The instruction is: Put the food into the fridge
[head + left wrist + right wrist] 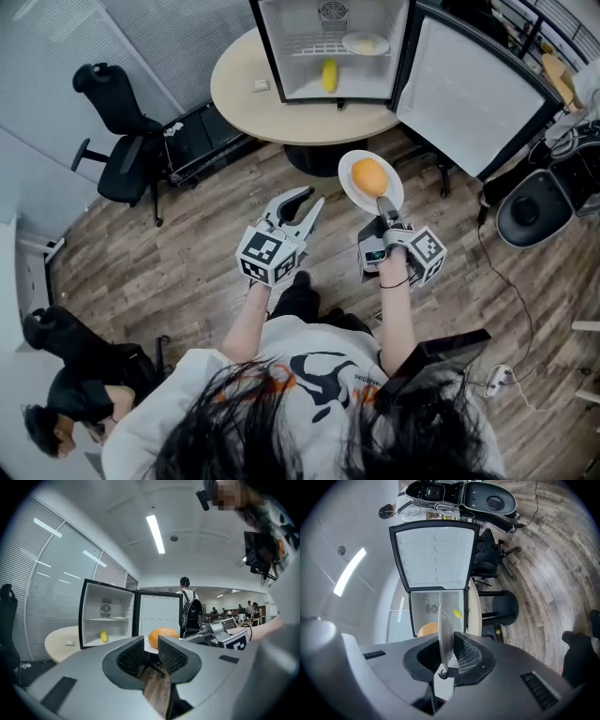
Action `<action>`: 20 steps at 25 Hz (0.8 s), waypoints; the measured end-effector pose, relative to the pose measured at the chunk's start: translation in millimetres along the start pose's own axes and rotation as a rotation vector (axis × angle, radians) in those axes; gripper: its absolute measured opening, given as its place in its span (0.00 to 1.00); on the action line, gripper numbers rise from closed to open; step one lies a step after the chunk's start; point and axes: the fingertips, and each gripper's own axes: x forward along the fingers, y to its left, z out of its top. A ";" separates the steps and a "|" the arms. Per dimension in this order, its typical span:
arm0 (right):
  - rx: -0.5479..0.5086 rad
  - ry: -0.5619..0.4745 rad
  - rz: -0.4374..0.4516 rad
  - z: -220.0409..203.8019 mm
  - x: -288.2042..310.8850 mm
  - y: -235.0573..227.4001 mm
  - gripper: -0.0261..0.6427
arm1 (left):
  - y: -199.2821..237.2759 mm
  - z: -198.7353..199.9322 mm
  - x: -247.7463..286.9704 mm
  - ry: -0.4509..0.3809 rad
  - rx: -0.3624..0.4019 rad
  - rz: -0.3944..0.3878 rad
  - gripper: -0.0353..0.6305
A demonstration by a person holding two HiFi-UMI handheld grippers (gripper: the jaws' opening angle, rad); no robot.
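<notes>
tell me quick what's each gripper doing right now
Left gripper: open, nothing between its jaws.
Right gripper: shut on the rim of the plate carrying an orange food item.

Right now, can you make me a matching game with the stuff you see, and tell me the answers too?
Things:
1. orange food
2. yellow food
3. left gripper
4. black chair

Places or states:
A. empty, jaws apart
B. on the plate clamped in the right gripper
C. on the wooden floor, left of the round table
D. on the bottom of the open fridge

Pairs: 1-B, 2-D, 3-A, 4-C.
</notes>
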 end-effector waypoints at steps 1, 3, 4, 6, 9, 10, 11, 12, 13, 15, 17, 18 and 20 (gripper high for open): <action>0.000 0.004 0.001 -0.1 1.9 0.0 0.11 | -0.4 -0.1 2.8 0.002 0.004 -0.005 0.18; 0.001 0.011 0.002 -1.1 6.8 0.6 0.11 | 0.2 -0.2 8.7 0.006 0.011 -0.016 0.18; 0.001 0.014 0.002 -1.9 9.9 1.0 0.11 | 1.4 -0.3 11.9 0.007 0.014 -0.022 0.18; 0.004 0.015 -0.002 -2.7 17.5 0.3 0.11 | 6.3 -0.7 18.9 0.008 0.019 -0.034 0.18; 0.028 0.021 -0.027 -6.1 30.2 2.0 0.11 | 19.2 -2.4 31.2 0.006 0.018 -0.049 0.18; 0.034 0.025 -0.032 -6.8 36.0 3.0 0.11 | 24.3 -3.6 35.6 0.008 0.017 -0.055 0.18; 0.037 0.025 -0.034 -6.2 42.8 3.5 0.11 | 29.8 -5.3 40.0 0.011 0.018 -0.062 0.18; 0.037 0.021 -0.036 -4.7 50.1 3.6 0.11 | 35.5 -7.4 44.3 0.018 0.020 -0.070 0.18; 0.037 0.016 -0.036 -3.0 57.9 3.8 0.11 | 41.6 -9.8 48.6 0.025 0.022 -0.079 0.18; 0.036 0.001 -0.040 0.4 73.7 5.4 0.11 | 54.9 -14.0 57.1 0.040 0.026 -0.097 0.18; 0.041 -0.017 -0.047 3.1 90.7 8.3 0.11 | 70.6 -15.1 66.0 0.050 0.028 -0.113 0.18; 0.046 -0.026 -0.046 3.9 100.2 10.0 0.11 | 79.2 -14.3 70.6 0.053 0.029 -0.121 0.18; 0.056 -0.040 -0.043 5.0 120.6 13.2 0.11 | 97.3 -11.1 80.5 0.055 0.029 -0.138 0.18</action>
